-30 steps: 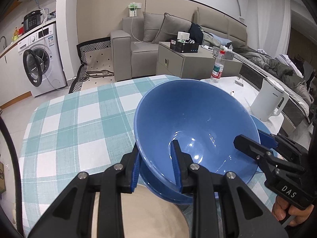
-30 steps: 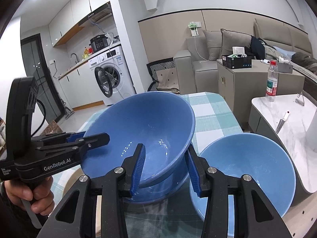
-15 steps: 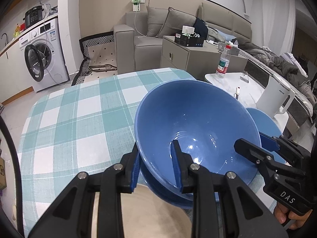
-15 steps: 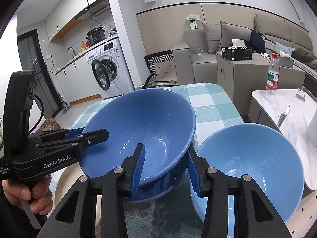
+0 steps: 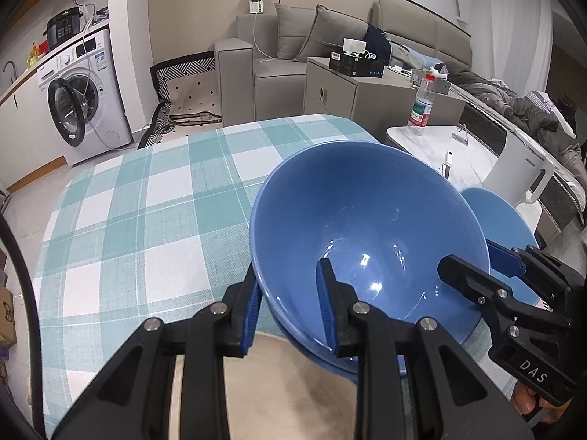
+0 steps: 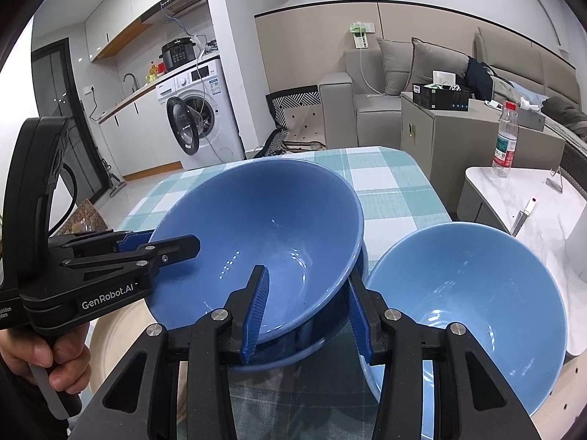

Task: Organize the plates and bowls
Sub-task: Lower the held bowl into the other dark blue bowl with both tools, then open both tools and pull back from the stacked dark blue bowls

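Note:
A dark blue bowl [image 5: 367, 220] [image 6: 264, 227] sits tilted inside a second dark blue bowl [image 5: 464, 332] [image 6: 323, 330] on the checked table. My left gripper [image 5: 290, 308] [image 6: 161, 240] is shut on the upper bowl's left rim, one pad inside and one outside. My right gripper [image 6: 306, 311] [image 5: 477, 260] is shut on its right side, and the lower bowl's wall also lies between those pads. A light blue bowl [image 6: 477, 293] [image 5: 502, 216] stands just right of the stack. A beige plate [image 5: 286, 385] [image 6: 121, 348] lies at the near left, partly under the stack.
The teal-and-white checked tablecloth [image 5: 146, 220] stretches away to the left and far side. To the right, a white kettle [image 5: 521, 179] and a water bottle [image 5: 420, 110] stand on a marble side table [image 6: 532, 190]. A hand [image 6: 55, 363] grips the left tool's handle.
Both grippers have come down a little with the upper bowl, which now sits lower over the bowl beneath. Neither grip has changed.

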A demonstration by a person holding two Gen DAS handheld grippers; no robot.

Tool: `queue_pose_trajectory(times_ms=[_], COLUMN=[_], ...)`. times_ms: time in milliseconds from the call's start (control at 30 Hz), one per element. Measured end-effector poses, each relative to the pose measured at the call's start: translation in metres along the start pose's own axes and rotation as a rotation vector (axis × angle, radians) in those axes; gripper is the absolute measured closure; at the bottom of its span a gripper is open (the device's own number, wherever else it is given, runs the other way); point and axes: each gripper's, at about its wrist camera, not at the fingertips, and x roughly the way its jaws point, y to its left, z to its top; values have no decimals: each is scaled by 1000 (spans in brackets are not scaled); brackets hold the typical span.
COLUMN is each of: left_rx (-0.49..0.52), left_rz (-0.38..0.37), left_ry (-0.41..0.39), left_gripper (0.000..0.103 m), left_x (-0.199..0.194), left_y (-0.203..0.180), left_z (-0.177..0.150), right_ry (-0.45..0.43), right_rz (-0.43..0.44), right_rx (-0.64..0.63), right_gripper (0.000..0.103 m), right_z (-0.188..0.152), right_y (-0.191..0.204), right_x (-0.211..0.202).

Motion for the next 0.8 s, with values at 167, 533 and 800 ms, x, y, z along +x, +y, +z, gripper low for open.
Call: queue_pose_trajectory(times_ms=[167, 533, 800], left_rx=[2, 28, 41], left_rz=[5, 31, 46], left_ry=[3, 23, 52], left_gripper=[77, 76, 73], left_x=[2, 7, 12], left_y=[0, -4, -4], left_z=[-2, -5, -8], right_ry=[3, 10, 14], right_rz=[-16, -19, -9], right_rx=[-16, -42, -52], right_gripper=[60, 54, 50], right_z=[-2, -4, -3], right_y=[2, 4, 2], right_x=[3, 2, 2])
